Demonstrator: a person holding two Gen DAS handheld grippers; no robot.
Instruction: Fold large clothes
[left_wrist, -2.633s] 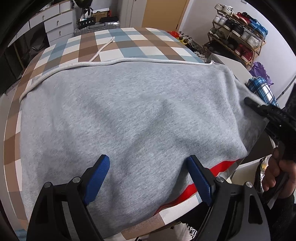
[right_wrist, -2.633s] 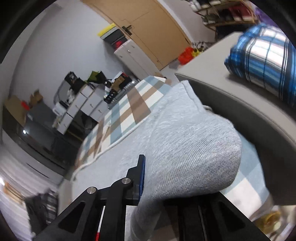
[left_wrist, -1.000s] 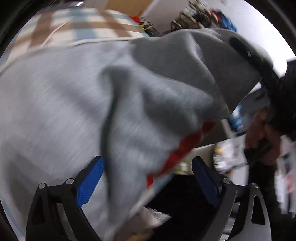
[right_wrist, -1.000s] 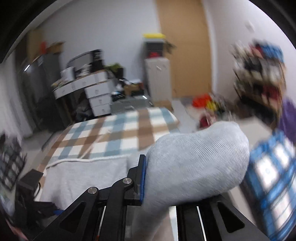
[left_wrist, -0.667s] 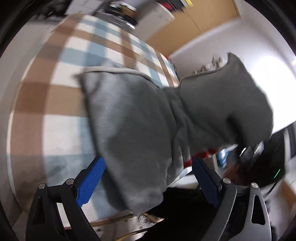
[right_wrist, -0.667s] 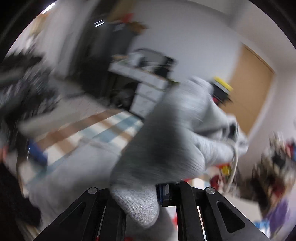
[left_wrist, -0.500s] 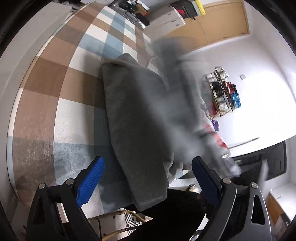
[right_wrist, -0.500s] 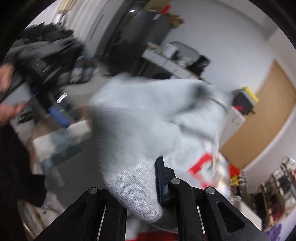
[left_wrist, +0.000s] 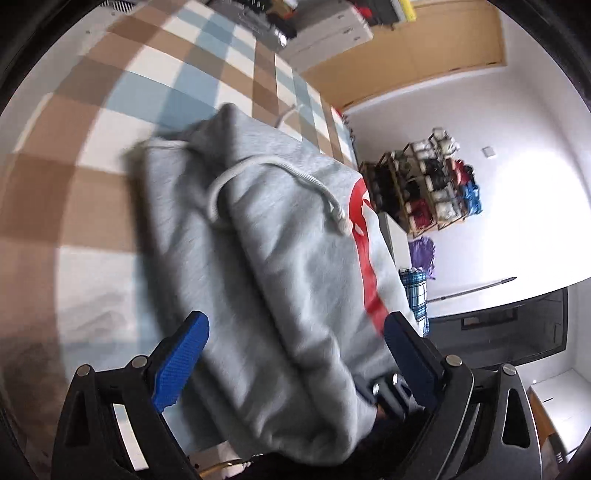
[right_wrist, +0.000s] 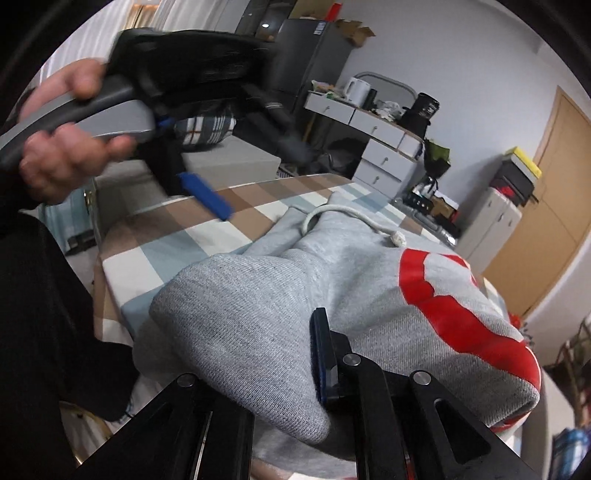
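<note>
A grey hoodie (left_wrist: 280, 258) with a red print and a white drawstring (left_wrist: 280, 173) lies folded over on the checked table cover (left_wrist: 74, 155). My left gripper (left_wrist: 295, 354) is open above its near edge, not touching cloth. In the right wrist view the hoodie (right_wrist: 351, 280) fills the middle; my right gripper (right_wrist: 295, 373) is shut on its ribbed grey edge (right_wrist: 236, 332). The left gripper (right_wrist: 207, 192) shows there at upper left, open, held by a hand.
A shoe rack (left_wrist: 424, 184) and wooden door (left_wrist: 424, 55) stand beyond the table. White drawers (right_wrist: 384, 147), a dark fridge (right_wrist: 306, 55) and a checked bundle (right_wrist: 203, 129) on a grey surface lie behind. The table's near edge is close to me.
The right gripper swung the hoodie's side up and across onto the rest, so the red print now faces up. The left gripper stayed open and turned to look along the table.
</note>
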